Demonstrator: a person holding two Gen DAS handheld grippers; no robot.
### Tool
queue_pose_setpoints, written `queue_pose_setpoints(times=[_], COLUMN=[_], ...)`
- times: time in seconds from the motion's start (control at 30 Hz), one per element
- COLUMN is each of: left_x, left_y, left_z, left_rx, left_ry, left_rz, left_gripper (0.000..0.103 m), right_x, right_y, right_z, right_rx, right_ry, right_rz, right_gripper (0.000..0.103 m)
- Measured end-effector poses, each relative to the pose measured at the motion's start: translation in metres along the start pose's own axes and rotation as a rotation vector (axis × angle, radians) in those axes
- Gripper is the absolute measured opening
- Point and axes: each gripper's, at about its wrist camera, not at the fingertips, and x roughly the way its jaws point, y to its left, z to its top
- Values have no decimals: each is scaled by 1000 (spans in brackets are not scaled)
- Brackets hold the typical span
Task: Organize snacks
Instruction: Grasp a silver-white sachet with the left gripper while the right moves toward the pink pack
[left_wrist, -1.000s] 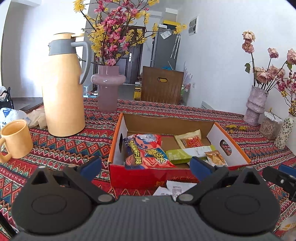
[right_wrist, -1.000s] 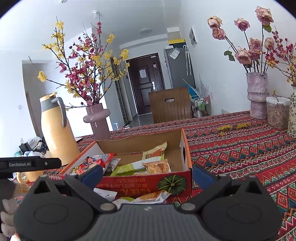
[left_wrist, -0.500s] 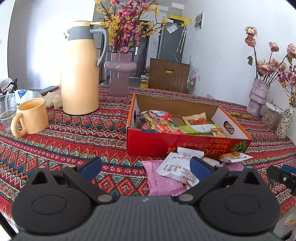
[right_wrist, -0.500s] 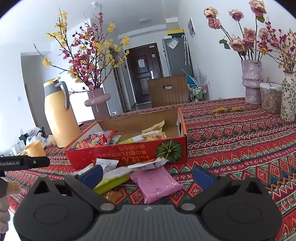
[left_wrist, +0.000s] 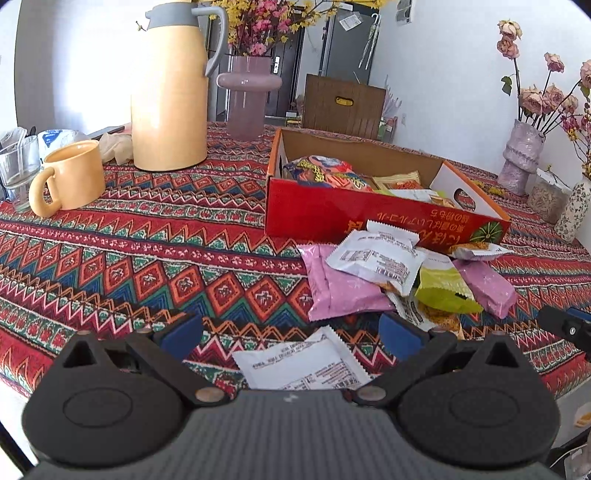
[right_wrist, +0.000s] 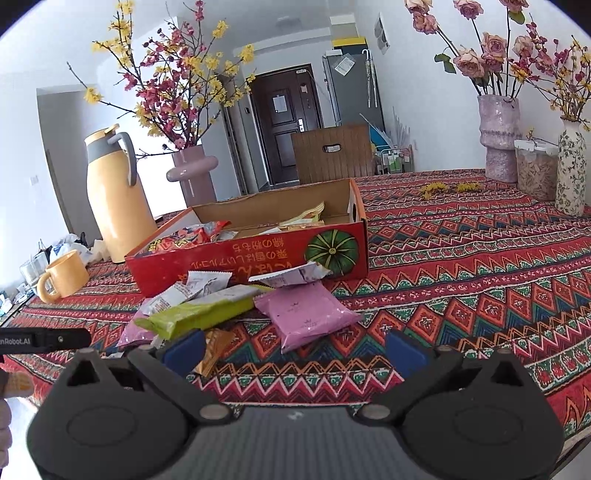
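Note:
A red cardboard box (left_wrist: 332, 216) (right_wrist: 236, 258) with several snack packets inside stands on the patterned tablecloth. In front of it lies a loose heap: a pink packet (left_wrist: 336, 284) (right_wrist: 306, 317), a white packet (left_wrist: 376, 256), a green packet (right_wrist: 199, 315) (left_wrist: 443, 288). Another white packet (left_wrist: 303, 363) lies close below my left gripper (left_wrist: 290, 330), which is open and empty, back from the heap. My right gripper (right_wrist: 293, 349) is open too, with nothing between its fingers, just short of the pink packet.
A tall yellow thermos (left_wrist: 170, 85) (right_wrist: 114, 192), a yellow mug (left_wrist: 72, 177) (right_wrist: 64, 275) and a glass (left_wrist: 18, 170) stand at the left. A pink vase of blossoms (left_wrist: 245, 99) is behind; more vases (right_wrist: 498, 136) and a jar (right_wrist: 535, 170) stand far right.
Both grippers have drawn back from the box and dropped lower, so the heap of loose packets in front of the box now shows. Both stayed open.

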Motion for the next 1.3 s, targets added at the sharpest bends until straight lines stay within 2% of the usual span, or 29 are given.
queue_pose_setpoints(times=[0.17,0.43,0.67,0.83,1.07,1.2,1.27,1.3], left_x=[11,23,37,40,35,31,29,29], left_y=[-8,-13,-23,-24,-27,-23,-22,-21], left_z=[-4,-1,-2,-4,-5,-5,-5,-4], left_rx=[-8,-55,-44,-22,29,37,51,47], left_ry=[70,162,199,193,152,140,130,128], left_rz=[6,69,143,169,143,118,108,97], left_gripper=[103,103,103,100,75,67,43,39], right_x=[4,6,6,7,11,11,12,13], right_y=[1,-3,-4,-6,-3,-3,-3,-2], right_z=[-3,-7,-9,-11,-12,-13,-13,-13], right_rx=[2,13,18,25,20,20,19,18], right_ry=[15,24,30,35,48,51,52,53], right_rz=[4,8,14,12,16,15,15,16], right_gripper=[103,103,103,103,103,103,103,103])
